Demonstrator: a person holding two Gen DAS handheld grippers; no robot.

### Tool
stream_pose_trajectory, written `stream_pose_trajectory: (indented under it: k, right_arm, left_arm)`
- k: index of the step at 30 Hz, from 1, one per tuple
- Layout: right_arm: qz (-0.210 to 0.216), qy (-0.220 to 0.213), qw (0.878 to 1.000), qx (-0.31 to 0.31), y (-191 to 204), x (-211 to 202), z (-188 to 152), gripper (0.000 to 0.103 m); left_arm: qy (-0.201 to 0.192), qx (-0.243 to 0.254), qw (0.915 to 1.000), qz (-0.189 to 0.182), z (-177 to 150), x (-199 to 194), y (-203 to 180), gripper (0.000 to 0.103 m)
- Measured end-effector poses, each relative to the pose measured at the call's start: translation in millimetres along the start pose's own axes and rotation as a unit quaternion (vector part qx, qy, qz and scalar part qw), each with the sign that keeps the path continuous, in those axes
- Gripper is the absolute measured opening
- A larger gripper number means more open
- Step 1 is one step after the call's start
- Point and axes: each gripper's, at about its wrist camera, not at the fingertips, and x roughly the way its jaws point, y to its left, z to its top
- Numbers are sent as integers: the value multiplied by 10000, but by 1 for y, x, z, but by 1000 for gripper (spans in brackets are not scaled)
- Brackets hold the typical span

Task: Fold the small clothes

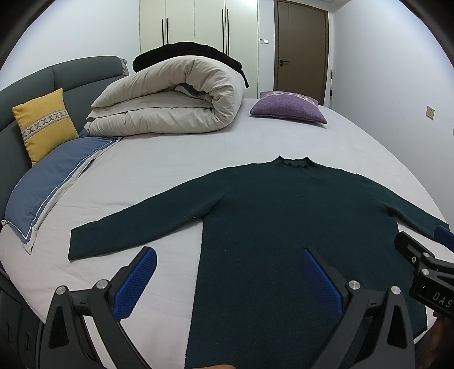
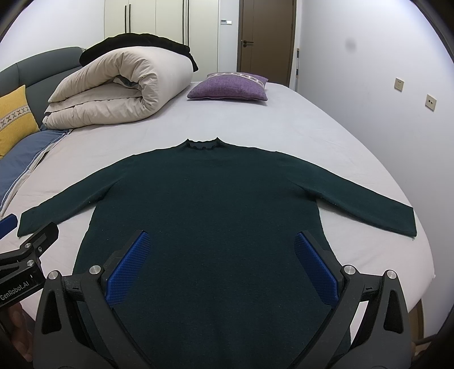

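Sweater: a dark green sweater [image 2: 210,204] lies flat on the bed [image 2: 326,136], neck pointing away, both sleeves spread out to the sides.
Left gripper: the left gripper [image 1: 227,283] is wide open with nothing in it – it hangs over the lower left side of the sweater, one blue pad above the sheet and one above the cloth.
Right gripper: the right gripper [image 2: 222,266] is wide open too and holds nothing; both blue pads hang over the lower part of the sweater.
Things at the back: a big rolled cream blanket [image 2: 119,85] with something black [image 2: 136,42] on top, and a purple pillow [image 2: 229,86] beside it. They are well apart from the sweater.
Things at the left: a yellow pillow [image 1: 44,123] leans on the gray-green headboard [image 1: 62,73], and a blue pillow [image 1: 54,181] lies near the left sleeve end.
Edges: the right sleeve end lies just beside the bed's right edge – the sweater's bottom lies near the front edge.
Open room: bare sheet lies between the neck and the blanket, and around the left sleeve.
Room behind: white closet doors [image 1: 195,25], a brown door [image 1: 302,51] and wall plugs [image 2: 430,102].
Writing: "GenRobot.AI" shows on the left gripper's side in the right view; "DAS" shows on the right gripper's side in the left view, the rest cut off.
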Motion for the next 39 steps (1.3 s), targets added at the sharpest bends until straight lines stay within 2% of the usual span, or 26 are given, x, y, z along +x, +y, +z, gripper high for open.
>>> stream_pose_trajectory:
  k: [9,14,18,21,23,25,27,30,32,34,36,38,39]
  right_arm:
    - [-43,54,10000,71,-6,7,-1,103]
    - [-68,86,9998,183,-25,19,1,103]
    - [-22,-13,9977,678,-78,30,4,103]
    - [-33,-181,9902,1388,-155,37,1,103]
    - [-231,-210,9780,2064,-226,45,-10,103]
    - [-493,-135,9565,2874,-301,52,-31,102]
    - [-660,-94,9246,3752,-377,57,-61,94]
    - [-810,-91,8858,4569,-454,62,-102,91]
    - [-605,-108,8651,4979,-489,69,-122,85]
    - [-282,-165,8484,5283,-508,78,-134,80]
    - [-54,-279,8464,5318,-512,88,-135,77]
    - [123,-329,8432,5365,-517,100,-133,72]
    - [223,-359,8409,5396,-519,106,-133,65]
  left_arm:
    - [99,-159,9998,-107,3,9,-4,103]
    - [225,-332,9977,-540,3,20,-11,103]
    - [259,-377,9965,-704,2,34,-21,103]
    - [565,-345,9931,-969,1,53,-29,103]
    - [794,-439,9883,-1229,1,69,-32,103]
    - [885,-542,9843,-1428,2,83,-36,103]
    - [821,-602,9823,-1569,4,93,-41,103]
    - [586,-640,9839,-1561,5,100,-49,103]
    - [582,-603,9844,-1549,6,108,-59,103]
    - [920,-507,9835,-1474,8,119,-69,103]
    - [1281,-648,9763,-1622,9,133,-73,103]
    - [1292,-815,9718,-1794,10,137,-73,103]
    - [1298,-885,9713,-1785,10,139,-72,103]
